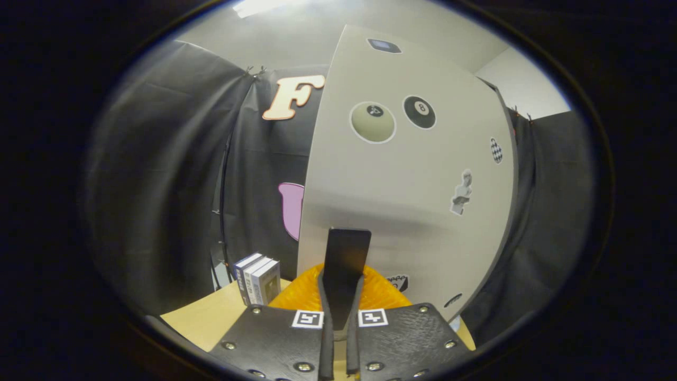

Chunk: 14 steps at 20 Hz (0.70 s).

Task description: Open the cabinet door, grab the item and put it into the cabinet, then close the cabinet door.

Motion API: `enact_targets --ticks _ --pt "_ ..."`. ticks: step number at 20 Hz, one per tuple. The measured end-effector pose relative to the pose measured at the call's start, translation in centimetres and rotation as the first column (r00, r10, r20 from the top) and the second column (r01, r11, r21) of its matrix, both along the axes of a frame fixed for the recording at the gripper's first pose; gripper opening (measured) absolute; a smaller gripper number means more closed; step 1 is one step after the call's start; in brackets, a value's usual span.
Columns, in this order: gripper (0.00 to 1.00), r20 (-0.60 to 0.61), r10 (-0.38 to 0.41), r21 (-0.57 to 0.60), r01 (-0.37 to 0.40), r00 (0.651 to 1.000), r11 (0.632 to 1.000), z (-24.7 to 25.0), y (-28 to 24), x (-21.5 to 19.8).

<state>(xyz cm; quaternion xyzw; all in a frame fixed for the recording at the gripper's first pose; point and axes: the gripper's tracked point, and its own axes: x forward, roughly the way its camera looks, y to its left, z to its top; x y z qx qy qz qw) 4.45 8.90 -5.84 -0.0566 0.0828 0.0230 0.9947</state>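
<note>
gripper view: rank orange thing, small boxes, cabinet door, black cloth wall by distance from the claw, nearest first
1. Orange thing: right behind the claw, whose fingers are closed together.
2. Cabinet door: just beyond it, straight ahead.
3. Small boxes: on the table, off to the left; close call with the door.
4. Black cloth wall: farthest back.

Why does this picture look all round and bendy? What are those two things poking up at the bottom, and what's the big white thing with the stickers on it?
The picture looks round because it comes from a wide "fisheye" camera that bends everything. The camera rides on a gripper, a tool with two fingers like tongs. A person holds it in a hand; there is no robot arm. The two things at the bottom are its fingers. They are pressed close together and seem to hold nothing.

The big white thing just beyond them is a cabinet door, with billiard-ball stickers on it. It stands on a wooden table. An orange thing lies under the fingers; I can't tell what it is. Beside the door stands a small stack of boxes.
</note>
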Motion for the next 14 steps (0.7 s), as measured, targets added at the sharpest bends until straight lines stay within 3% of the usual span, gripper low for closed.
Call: enact_targets --ticks 14 --pt "0.10 0.029 -0.133 -0.027 0.134 0.991 0.991 0.0 -2.6 -2.6"
